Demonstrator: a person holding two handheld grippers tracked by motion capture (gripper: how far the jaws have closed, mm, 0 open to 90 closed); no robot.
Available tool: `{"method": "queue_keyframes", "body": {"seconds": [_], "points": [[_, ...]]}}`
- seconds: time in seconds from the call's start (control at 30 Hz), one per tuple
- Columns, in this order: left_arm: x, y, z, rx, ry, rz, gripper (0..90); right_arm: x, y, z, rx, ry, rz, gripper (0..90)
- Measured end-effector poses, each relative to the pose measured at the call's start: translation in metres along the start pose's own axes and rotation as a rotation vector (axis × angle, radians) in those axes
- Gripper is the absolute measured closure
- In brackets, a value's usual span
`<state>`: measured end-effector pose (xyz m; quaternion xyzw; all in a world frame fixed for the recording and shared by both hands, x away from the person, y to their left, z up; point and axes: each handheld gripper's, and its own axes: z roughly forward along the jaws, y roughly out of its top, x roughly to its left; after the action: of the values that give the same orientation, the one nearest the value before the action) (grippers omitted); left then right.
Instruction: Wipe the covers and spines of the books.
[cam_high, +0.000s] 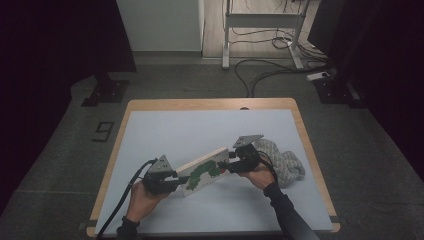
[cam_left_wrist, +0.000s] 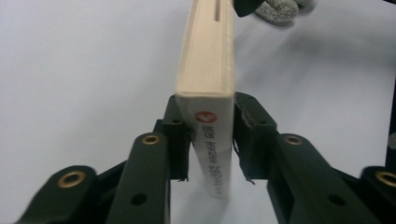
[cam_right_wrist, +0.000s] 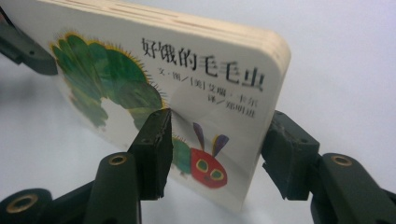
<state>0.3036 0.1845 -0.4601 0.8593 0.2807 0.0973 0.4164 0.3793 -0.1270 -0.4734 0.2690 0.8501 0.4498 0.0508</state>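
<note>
A thick board book (cam_high: 202, 172) with a green caterpillar on its white cover is held tilted above the table between both grippers. My left gripper (cam_high: 180, 181) is shut on its lower left end; in the left gripper view the jaws (cam_left_wrist: 210, 100) clamp both sides of the white spine (cam_left_wrist: 212, 149). My right gripper (cam_high: 226, 165) grips the upper right end. In the right gripper view the book (cam_right_wrist: 140, 60) sits between its jaws (cam_right_wrist: 219, 121), one finger (cam_right_wrist: 154, 144) on the cover near the caterpillar's red head and the other behind the back cover.
A grey knitted cloth (cam_high: 282, 162) lies bunched on the table's right side, just behind my right hand, and shows again as cloth (cam_left_wrist: 280, 10) past the book's far end. The white mat (cam_high: 200, 125) covers the wooden table.
</note>
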Motion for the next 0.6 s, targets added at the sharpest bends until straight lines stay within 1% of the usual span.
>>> {"method": "queue_keyframes", "body": {"seconds": [0.03, 0.07, 0.1, 0.23, 0.33, 0.37, 0.4, 0.47, 0.6], "points": [[0.0, 0.0, 0.0, 0.0, 0.0, 0.0, 69.8, 0.0, 0.0, 0.0, 0.0, 0.0, 0.0, 44.6], [0.0005, 0.0004, -0.0008, 0.004, 0.011, 0.005, 69.8, 0.0022, 0.0007, 0.0006, -0.006, -0.015, -0.012, 44.6], [0.0005, 0.0003, -0.0012, 0.002, 0.012, 0.005, 69.8, 0.0027, 0.0012, 0.0009, -0.008, -0.019, -0.016, 44.6], [0.0002, 0.0005, -0.0034, -0.005, 0.022, 0.018, 69.8, 0.0034, 0.0028, 0.0012, -0.018, -0.021, -0.021, 44.5], [-0.0009, -0.0001, -0.0036, -0.005, 0.045, 0.044, 69.8, 0.0046, 0.004, 0.0016, -0.027, -0.03, -0.034, 44.4], [-0.0009, -0.0001, -0.0036, -0.005, 0.045, 0.044, 69.8, 0.0046, 0.004, 0.0016, -0.027, -0.03, -0.034, 44.4], [-0.0017, -0.0008, -0.0017, 0.005, 0.057, 0.056, 69.7, 0.0053, 0.0035, 0.0027, -0.023, -0.04, -0.047, 44.2], [-0.0025, -0.0012, -0.001, 0.0, 0.062, 0.066, 69.7, 0.0052, 0.0021, 0.0041, -0.021, -0.051, -0.051, 43.9], [-0.0018, -0.0016, -0.001, -0.002, 0.056, 0.066, 69.7, 0.0047, 0.0012, 0.0041, -0.025, -0.047, -0.048, 43.8]]}}
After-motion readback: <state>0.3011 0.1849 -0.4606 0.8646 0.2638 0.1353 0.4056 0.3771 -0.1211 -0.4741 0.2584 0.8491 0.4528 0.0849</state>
